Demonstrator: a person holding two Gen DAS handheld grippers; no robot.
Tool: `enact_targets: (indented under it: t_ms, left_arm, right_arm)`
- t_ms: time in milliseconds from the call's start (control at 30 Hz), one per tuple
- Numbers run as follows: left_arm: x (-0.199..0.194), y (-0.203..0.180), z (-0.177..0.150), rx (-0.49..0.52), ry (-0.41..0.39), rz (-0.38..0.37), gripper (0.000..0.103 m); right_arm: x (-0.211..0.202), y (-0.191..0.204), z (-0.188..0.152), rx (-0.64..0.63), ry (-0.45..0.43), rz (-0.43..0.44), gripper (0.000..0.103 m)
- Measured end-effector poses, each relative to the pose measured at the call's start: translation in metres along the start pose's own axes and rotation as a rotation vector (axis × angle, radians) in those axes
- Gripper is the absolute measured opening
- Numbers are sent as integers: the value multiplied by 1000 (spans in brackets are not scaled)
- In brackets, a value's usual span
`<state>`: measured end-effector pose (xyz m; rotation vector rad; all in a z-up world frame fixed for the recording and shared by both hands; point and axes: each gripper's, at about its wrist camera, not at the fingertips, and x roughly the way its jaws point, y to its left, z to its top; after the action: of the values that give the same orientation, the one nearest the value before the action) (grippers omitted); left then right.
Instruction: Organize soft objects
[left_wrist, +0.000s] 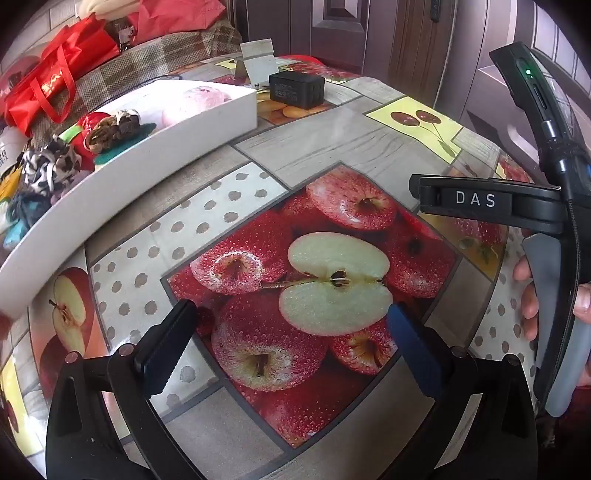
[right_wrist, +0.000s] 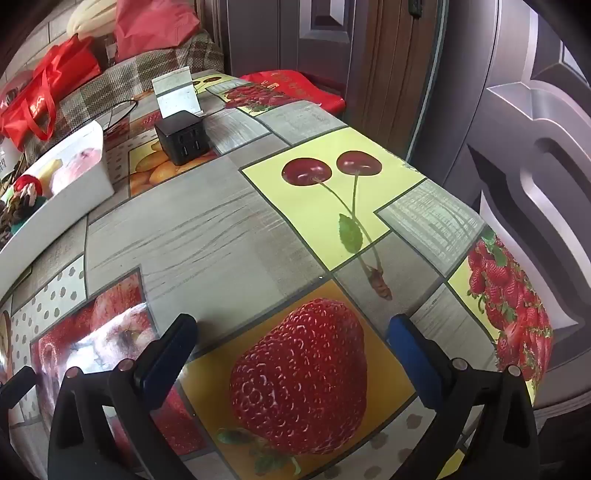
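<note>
Soft objects (left_wrist: 74, 155) all sat in the white tray (left_wrist: 155, 155) at the left of the bench (left_wrist: 314, 147); none lay loose on the bench surface in either view, so sorting looked done or near done, judging from this alone; far end of the tray was cut off by the frame, so can't confirm the full count. Contents: zebra-print fabric scrunchie (left_wrist: 50, 168), crumpled; brown knotted fabric lump (left_wrist: 112, 127); red plush piece (left_wrist: 86, 123); flat green felt-like pad (left_wrist: 122, 147); darker teal fabric (left_wrist: 26, 210) at the near end, too blurred to name. Tray was rigid, shallow, smooth-walled, with a pink print on its floor.

Left gripper (left_wrist: 291, 332) fingers were spread wide, nothing between them, hovering over the apple print; right gripper (right_wrist: 291, 339) likewise wide apart and empty over the strawberry print.

Bench cover was glossy wipe-clean oilcloth with fruit panels; black plastic charger cube (left_wrist: 297, 90) and a small white stand (left_wrist: 260, 62) sat at the far side; red fabric bags (left_wrist: 55, 85) lay on a checked woven couch behind the bench.
</note>
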<state>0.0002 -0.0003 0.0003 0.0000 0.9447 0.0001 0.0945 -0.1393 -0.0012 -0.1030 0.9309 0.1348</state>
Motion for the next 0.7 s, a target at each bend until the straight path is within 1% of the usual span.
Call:
enact_targets:
  t_ms: [700]
  left_arm:
    - [1, -1, -1, -2, -1, -2, 103]
  right_arm:
    - [-1, 1, 0, 2, -3, 4, 103]
